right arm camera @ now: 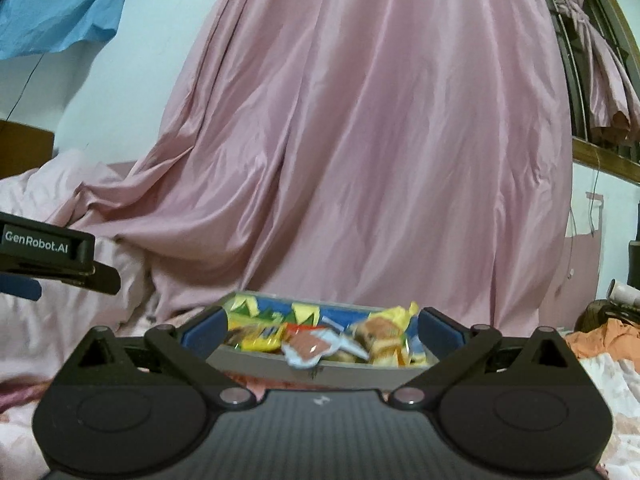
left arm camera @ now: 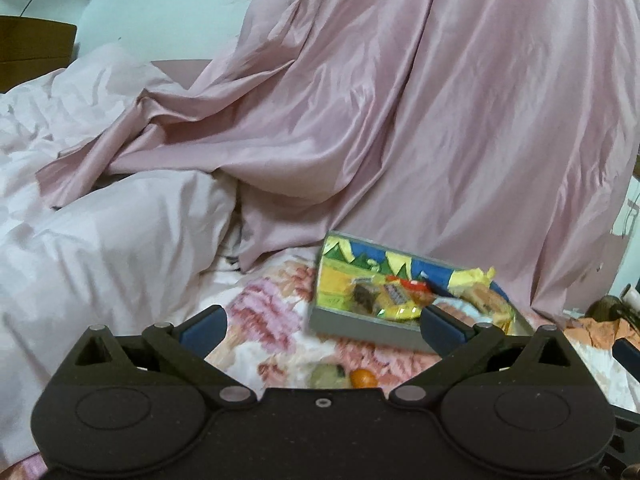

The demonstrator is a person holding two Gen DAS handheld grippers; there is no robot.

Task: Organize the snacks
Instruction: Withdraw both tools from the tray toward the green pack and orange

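Note:
A grey box (left arm camera: 352,325) with a colourful lining lies on the floral bedsheet (left arm camera: 272,312), holding several wrapped snacks (left arm camera: 394,294). My left gripper (left arm camera: 322,326) is open just left of and in front of the box, its right finger at the box's near wall. Two loose snacks, a greenish one (left arm camera: 326,374) and an orange one (left arm camera: 363,378), lie on the sheet under it. My right gripper (right arm camera: 322,334) is open, straddling the box's front wall (right arm camera: 360,372). A pink-and-white packet (right arm camera: 310,346) hangs over that wall between the fingers, untouched.
A pink curtain (right arm camera: 360,140) drapes down right behind the box. A crumpled pale duvet (left arm camera: 100,240) fills the left. Orange cloth (right arm camera: 608,338) and clutter lie at the right. The left gripper's body (right arm camera: 48,256) shows at the left edge of the right wrist view.

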